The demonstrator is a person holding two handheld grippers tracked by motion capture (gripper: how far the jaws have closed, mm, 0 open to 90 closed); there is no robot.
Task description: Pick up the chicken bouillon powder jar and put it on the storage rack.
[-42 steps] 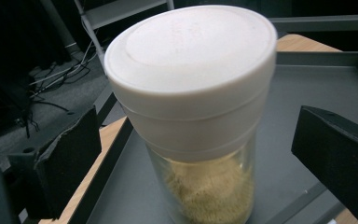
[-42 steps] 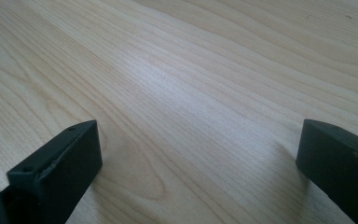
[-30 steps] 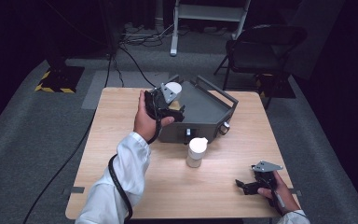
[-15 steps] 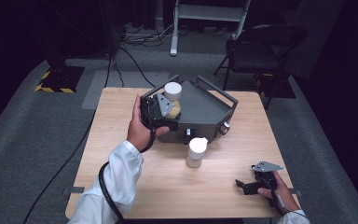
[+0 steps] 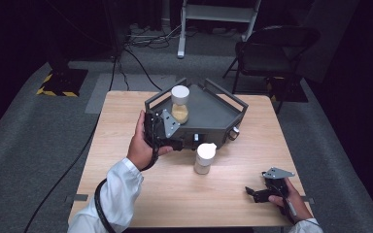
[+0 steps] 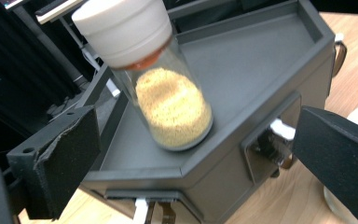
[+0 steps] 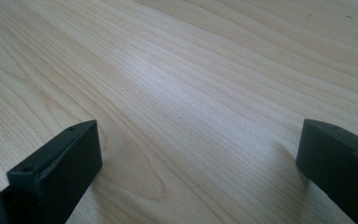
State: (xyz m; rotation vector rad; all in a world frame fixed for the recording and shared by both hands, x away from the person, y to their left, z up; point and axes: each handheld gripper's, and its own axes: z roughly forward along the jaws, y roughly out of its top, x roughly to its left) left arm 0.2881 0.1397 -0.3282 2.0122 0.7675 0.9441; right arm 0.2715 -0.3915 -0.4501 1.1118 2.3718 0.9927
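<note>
Yellow grains fill the lower part of a clear jar point(image 5: 180, 105) with a white lid, which stands upright on the grey tray point(image 5: 212, 113) at the far middle of the table point(image 5: 126, 121). In the left gripper view the jar point(image 6: 163, 93) rests on the tray floor point(image 6: 261, 60) near its front corner, and nothing touches it. The left gripper point(image 5: 162, 131) hangs just in front of the tray's near left edge, held in the person's left hand point(image 5: 141, 145); its jaws stand wide apart, one on each side of the jar in its own view, both clear of the glass and short of it.

A second jar point(image 5: 204, 158), also white-lidded, stands on the table just in front of the tray, between the two grippers. Its edge shows at the lower right of the left gripper view, behind the jaw there.

The right gripper point(image 5: 264, 191) lies low at the near right corner of the table, well apart from both jars, in the person's right hand point(image 5: 286, 196). Its jaws are spread wide and hold nothing; its own view looks along bare wood point(image 7: 191, 93).

A white sleeve point(image 5: 116, 194) covers the left forearm, and a black cable point(image 5: 99, 201) loops beside it.
</note>
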